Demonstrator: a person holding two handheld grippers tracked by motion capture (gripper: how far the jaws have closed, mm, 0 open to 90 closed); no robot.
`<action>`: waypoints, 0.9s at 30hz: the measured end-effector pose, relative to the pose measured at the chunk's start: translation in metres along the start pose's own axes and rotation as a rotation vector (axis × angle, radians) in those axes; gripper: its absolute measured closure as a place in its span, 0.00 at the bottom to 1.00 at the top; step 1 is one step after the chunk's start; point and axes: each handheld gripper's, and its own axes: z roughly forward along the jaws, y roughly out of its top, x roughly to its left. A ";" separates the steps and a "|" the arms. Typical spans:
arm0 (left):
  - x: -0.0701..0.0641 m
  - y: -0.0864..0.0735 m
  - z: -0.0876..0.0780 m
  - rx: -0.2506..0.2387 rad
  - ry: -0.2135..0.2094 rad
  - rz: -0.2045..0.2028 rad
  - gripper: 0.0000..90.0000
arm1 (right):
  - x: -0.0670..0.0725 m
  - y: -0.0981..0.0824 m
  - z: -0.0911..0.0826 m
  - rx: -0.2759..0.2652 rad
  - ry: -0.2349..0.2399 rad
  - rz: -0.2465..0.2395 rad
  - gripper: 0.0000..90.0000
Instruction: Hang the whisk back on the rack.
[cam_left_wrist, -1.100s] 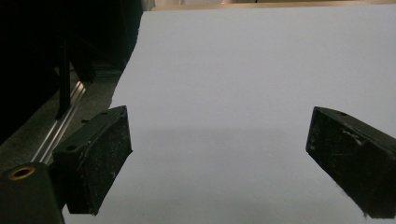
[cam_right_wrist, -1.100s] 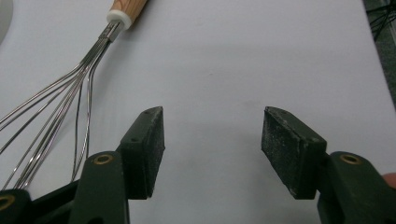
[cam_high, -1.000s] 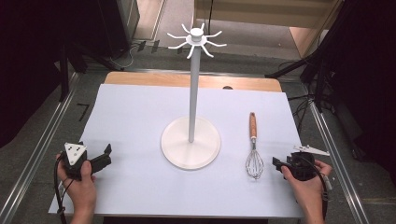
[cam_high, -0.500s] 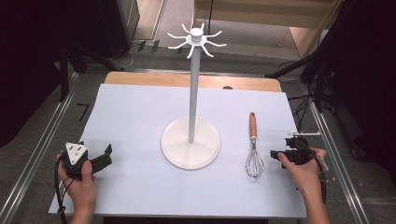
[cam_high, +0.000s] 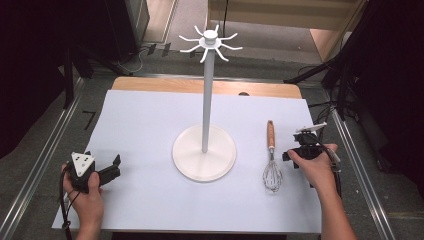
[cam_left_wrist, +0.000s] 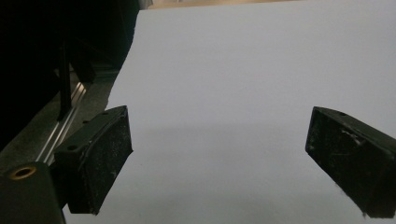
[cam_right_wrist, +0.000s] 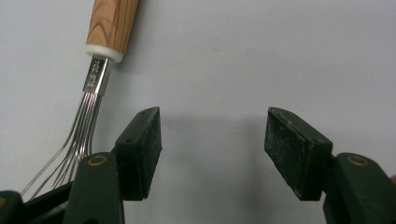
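Worktop (cam_high: 150, 200): a wide white sheet covers it, with a strip of bare wood showing along the far edge.
Stand (cam_high: 205, 150): a tall white pole rises from a round base at the middle of the sheet, and short hooks fan out from its top like spokes.
Whisk (cam_high: 271, 160): it lies flat to the right of the stand's base, clear of it. Its long axis runs away from the person – wooden handle (cam_right_wrist: 112, 23) at the far end, wire head pointing back toward the person's edge.
Right tongs (cam_high: 298, 150): held in the right hand just to the right of the whisk, close to where handle meets wires. The jaws stand apart and nothing is between them; in the right gripper view the whisk lies outside the left jaw.
Left tongs (cam_high: 111, 169): resting near the front left corner, well apart from the whisk, jaws wide and empty over bare sheet.
Step in hand: an approach to the whisk (most likely to hang it on the stand).
Next move: shift the right tongs sideways until the jaws straddle the whisk's neck or handle across its length – then close.
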 end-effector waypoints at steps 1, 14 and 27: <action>0.000 0.000 0.000 0.000 -0.002 0.000 0.08 | 0.000 0.003 0.000 0.005 -0.001 0.006 0.43; -0.001 0.000 0.000 0.006 -0.001 0.019 0.09 | 0.007 0.023 0.006 0.092 -0.023 0.031 0.49; -0.002 0.000 0.001 0.007 -0.004 0.025 0.09 | 0.020 0.030 0.001 0.109 0.003 0.064 0.61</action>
